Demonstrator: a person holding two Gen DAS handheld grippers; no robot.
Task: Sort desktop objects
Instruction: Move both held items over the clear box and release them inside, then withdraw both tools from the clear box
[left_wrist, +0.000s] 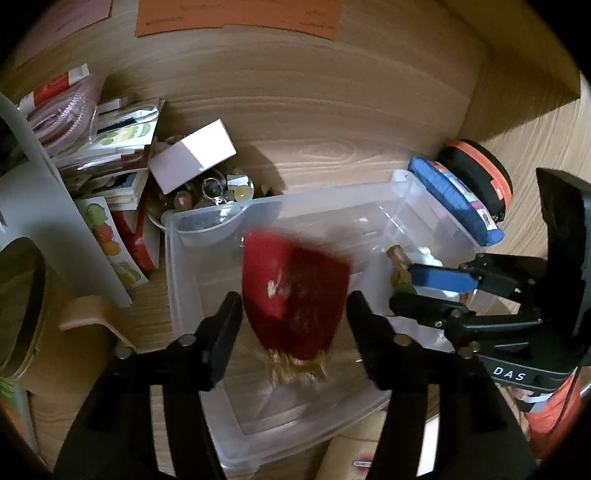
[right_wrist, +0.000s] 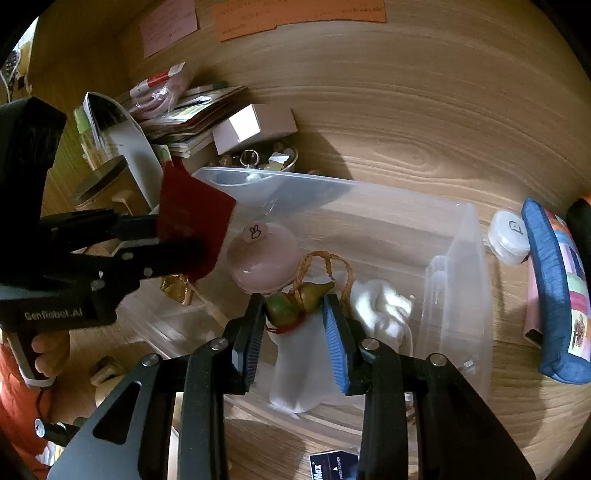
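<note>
A clear plastic bin (left_wrist: 369, 190) (right_wrist: 332, 181) stands on the wooden desk. Over it, a red pouch (left_wrist: 295, 288) (right_wrist: 192, 229) with a gold tassel shows blurred between the fingers of my left gripper (left_wrist: 293, 299) (right_wrist: 162, 240). The jaws stand apart and I see no pad pressing on it. My right gripper (right_wrist: 294, 301) (left_wrist: 402, 288) is shut on a green-yellow gourd charm (right_wrist: 295, 302) with a braided cord, low inside the bin. Below it lie a pink round case (right_wrist: 262, 258) and a white cloth (right_wrist: 380, 310).
Left of the bin are a white box (left_wrist: 192, 155), a bowl of trinkets (left_wrist: 214, 192) and a stack of booklets (left_wrist: 110, 147). To the right lie a blue pouch (right_wrist: 554, 288), a black-and-orange case (left_wrist: 480, 173) and a white round tub (right_wrist: 508, 236). A person's hand (right_wrist: 48, 354) holds the left gripper.
</note>
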